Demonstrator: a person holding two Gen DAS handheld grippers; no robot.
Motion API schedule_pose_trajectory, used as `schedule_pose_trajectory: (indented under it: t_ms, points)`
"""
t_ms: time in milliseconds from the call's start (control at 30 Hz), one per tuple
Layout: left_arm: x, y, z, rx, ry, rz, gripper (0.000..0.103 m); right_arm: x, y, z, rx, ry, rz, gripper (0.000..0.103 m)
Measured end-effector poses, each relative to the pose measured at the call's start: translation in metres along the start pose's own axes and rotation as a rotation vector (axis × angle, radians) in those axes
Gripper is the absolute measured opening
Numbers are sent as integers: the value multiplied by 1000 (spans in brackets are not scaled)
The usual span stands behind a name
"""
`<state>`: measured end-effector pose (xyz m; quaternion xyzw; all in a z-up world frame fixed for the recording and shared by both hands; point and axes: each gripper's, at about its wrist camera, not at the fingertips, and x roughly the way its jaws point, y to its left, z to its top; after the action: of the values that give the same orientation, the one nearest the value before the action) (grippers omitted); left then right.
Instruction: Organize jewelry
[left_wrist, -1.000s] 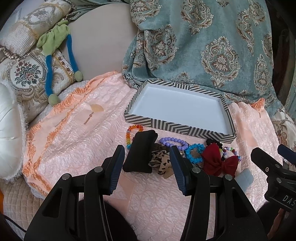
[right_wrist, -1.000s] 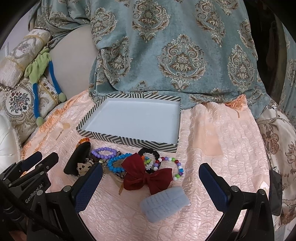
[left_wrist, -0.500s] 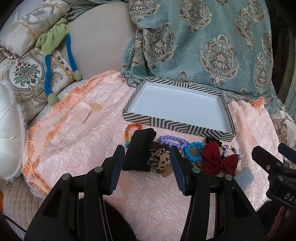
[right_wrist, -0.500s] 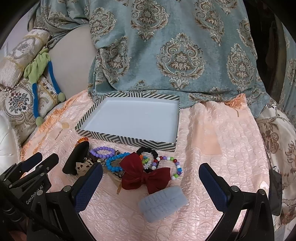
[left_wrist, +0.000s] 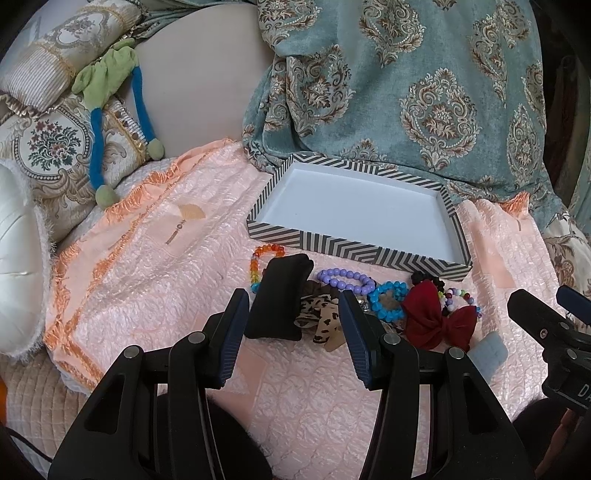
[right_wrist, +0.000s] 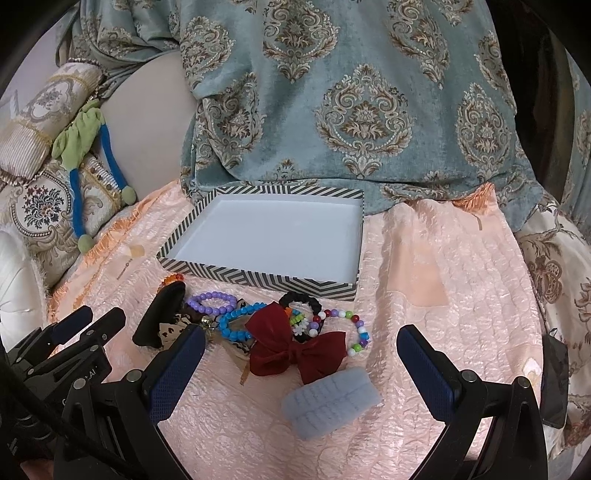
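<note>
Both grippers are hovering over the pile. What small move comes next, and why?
Probably lower the open left gripper onto the black clip lying right ahead of it: the striped tray holds nothing yet, and neither gripper grips anything.

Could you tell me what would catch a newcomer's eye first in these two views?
Probably the dark red bow, lying on the pink quilted cloth amid a cluster of bright bead bracelets, such as the purple bracelet and the blue bracelet. Just behind the cluster sits the zigzag-striped tray, its white inside holding nothing. Both tools, left tool and right tool, stand open in front of the pile.
</note>
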<state>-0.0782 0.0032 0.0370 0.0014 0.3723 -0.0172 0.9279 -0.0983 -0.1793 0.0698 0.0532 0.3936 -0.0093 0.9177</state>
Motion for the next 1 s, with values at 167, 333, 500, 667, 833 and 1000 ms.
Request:
schedule_pose_trajectory:
  t_ms: [167,333,500,667,833,1000]
  points:
    - [-1,0,0,0,-2,4,50,0,0,0,0,-1,1,103]
    - [-2,0,-1,1,-5,6,50,-1,0,0,2,0,6,103]
    - [-3,4,1,-3,6,0,50,-3,-3,0,2,5,8,103]
    - [-4,29,14,-74,7,5,50,0,-21,4,12,36,-25,103]
    - [-3,54,24,-129,9,21,50,3,-36,5,50,46,-22,103]
    - [4,74,30,-190,44,-2,50,6,-42,8,63,44,5,103]
